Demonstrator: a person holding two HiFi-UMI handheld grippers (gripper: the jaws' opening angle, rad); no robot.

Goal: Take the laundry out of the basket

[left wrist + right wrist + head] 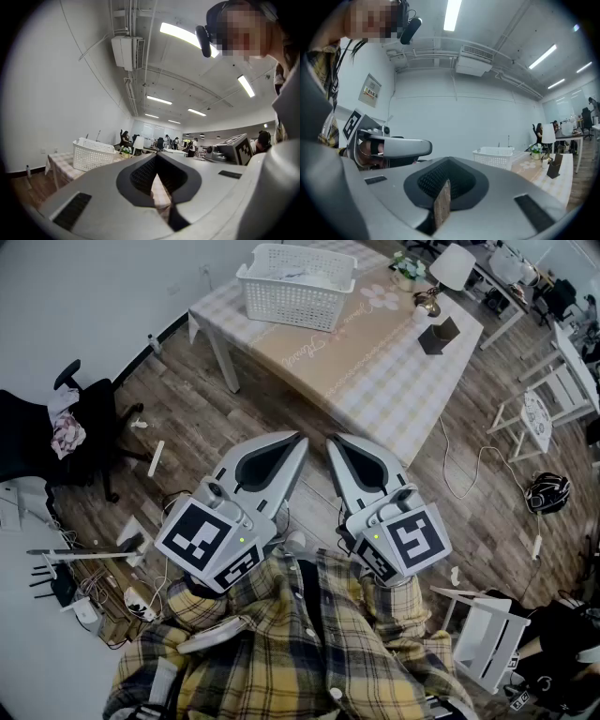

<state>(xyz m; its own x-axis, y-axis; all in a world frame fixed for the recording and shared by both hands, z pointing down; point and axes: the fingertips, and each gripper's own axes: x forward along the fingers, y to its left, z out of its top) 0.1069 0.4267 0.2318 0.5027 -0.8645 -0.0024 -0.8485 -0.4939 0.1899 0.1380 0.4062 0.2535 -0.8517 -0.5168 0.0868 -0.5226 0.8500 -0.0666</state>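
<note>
A white slatted laundry basket (295,284) stands on the far left end of a table (375,371) with a checked cloth. What lies inside it is too faint to make out. Both grippers are held close to my body over the wooden floor, well short of the table. The left gripper (300,440) and the right gripper (332,442) point toward the table, both shut and empty. The left gripper view shows its jaws (157,157) closed, with the basket (93,153) far off to the left. In the right gripper view the basket (494,157) sits beyond the closed right gripper (449,162).
On the table's far end are a lamp (452,266), a small flower pot (408,270) and a dark box (439,335). A black office chair (80,427) stands left. White stools (539,416) (487,638), a cable and a helmet (548,491) are right.
</note>
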